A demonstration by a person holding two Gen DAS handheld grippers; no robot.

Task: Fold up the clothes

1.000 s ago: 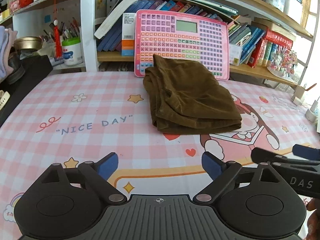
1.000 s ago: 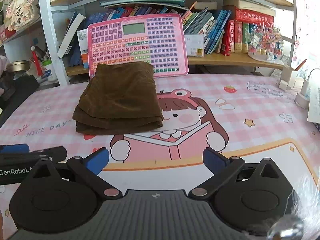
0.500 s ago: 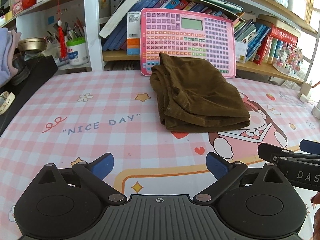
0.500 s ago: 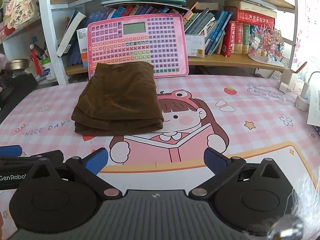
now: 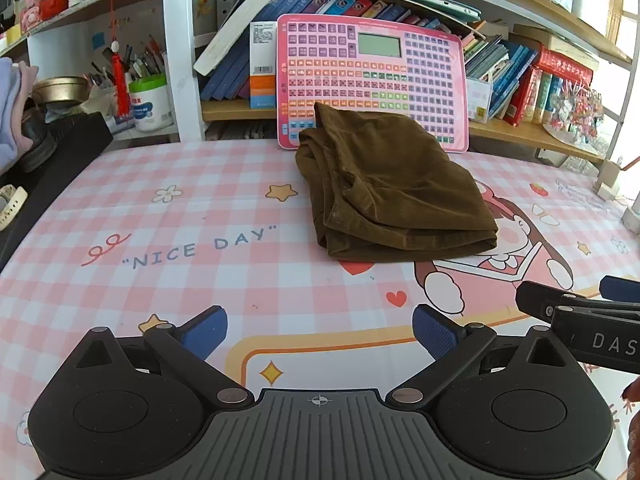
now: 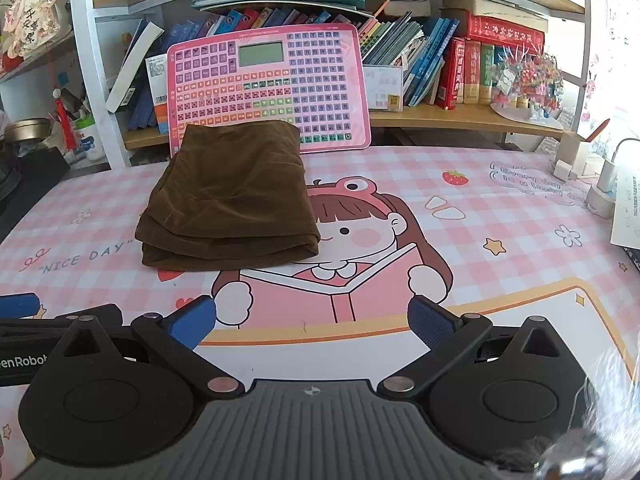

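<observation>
The brown cloth [image 5: 394, 188] lies folded on the pink worktop [image 5: 180, 216], far from both claws and just in front of the pink keyboard toy [image 6: 268, 84]. The left claw [image 5: 320, 332] and the right claw [image 6: 311, 322] are both wide open and hold nothing.

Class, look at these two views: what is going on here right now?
A person holds a two-finger gripper in each hand above a pink checked table mat. Both the left gripper and the right gripper are open and hold nothing. The brown garment lies folded on the mat, touched by neither gripper.
</observation>
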